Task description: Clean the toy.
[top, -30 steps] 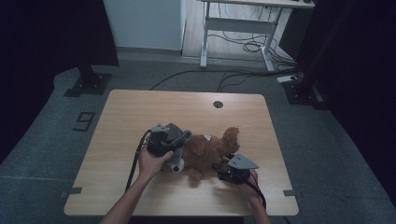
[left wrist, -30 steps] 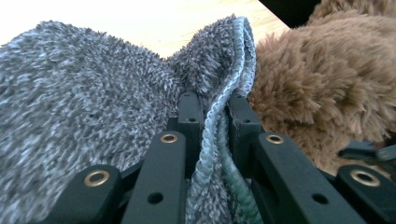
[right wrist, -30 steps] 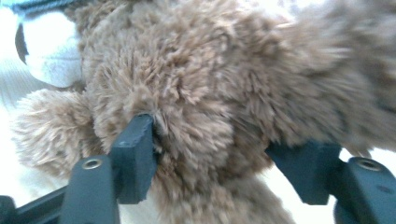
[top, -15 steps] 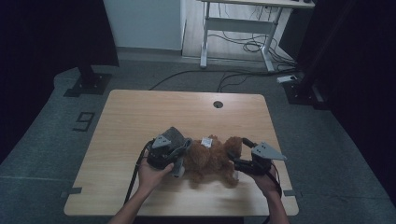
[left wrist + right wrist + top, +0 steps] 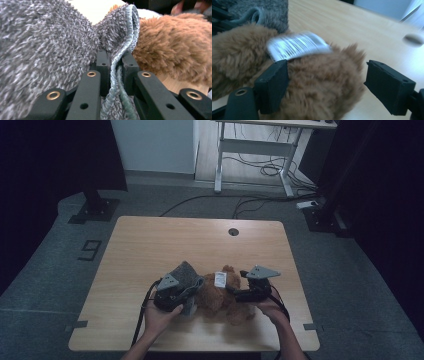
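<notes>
A brown plush bear lies near the front of the wooden table, with a white label on top. A grey fuzzy cloth sits against its left side. My left gripper is shut on the cloth's blue-grey hem, and the bear's fur is just to the right of it. My right gripper is at the bear's right side. Its jaws have just been opening and stand wide, with a lump of the bear's fur between them. The right pad is clear of the fur.
A round cable hole is in the table's far side. Behind the table stands a white desk frame with cables on the floor. Black stand bases sit at back left and back right.
The right gripper moved from the bear's front right up to its right side and its jaws widened. The bear turned so that its white label faces up. The left gripper shifted with the cloth.
</notes>
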`<move>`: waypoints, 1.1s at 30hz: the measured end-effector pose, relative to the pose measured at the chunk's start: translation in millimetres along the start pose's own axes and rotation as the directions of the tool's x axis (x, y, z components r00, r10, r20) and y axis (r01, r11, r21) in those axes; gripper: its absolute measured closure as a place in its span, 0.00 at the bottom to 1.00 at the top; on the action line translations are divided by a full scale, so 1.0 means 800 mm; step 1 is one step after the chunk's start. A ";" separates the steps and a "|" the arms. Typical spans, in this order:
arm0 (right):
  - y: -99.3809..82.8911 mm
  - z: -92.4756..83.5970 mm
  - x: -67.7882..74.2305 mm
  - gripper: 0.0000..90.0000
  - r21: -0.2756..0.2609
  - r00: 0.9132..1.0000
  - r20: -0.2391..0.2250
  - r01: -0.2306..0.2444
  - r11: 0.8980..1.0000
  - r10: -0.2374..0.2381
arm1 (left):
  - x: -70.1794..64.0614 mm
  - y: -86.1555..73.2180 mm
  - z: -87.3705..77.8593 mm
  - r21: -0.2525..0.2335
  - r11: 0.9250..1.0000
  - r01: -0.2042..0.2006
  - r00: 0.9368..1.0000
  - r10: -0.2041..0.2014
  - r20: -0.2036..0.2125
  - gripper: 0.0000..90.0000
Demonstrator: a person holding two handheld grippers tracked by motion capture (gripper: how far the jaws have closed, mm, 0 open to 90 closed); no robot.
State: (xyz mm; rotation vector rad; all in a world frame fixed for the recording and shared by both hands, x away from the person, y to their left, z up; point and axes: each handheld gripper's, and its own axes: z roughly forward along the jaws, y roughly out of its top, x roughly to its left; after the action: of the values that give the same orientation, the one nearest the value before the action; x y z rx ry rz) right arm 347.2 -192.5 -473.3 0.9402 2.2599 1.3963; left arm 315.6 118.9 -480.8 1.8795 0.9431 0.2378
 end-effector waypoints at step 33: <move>-0.080 0.018 0.021 0.58 -0.043 0.998 -0.008 0.063 0.997 -0.063 | -0.063 0.104 0.046 0.028 0.999 -0.017 0.990 0.013 0.139 0.87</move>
State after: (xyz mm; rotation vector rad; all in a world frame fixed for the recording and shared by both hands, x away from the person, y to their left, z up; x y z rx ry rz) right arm 319.7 -191.1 -535.3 0.8433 2.2372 1.4182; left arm 343.2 40.9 -417.8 1.9044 0.8423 0.1009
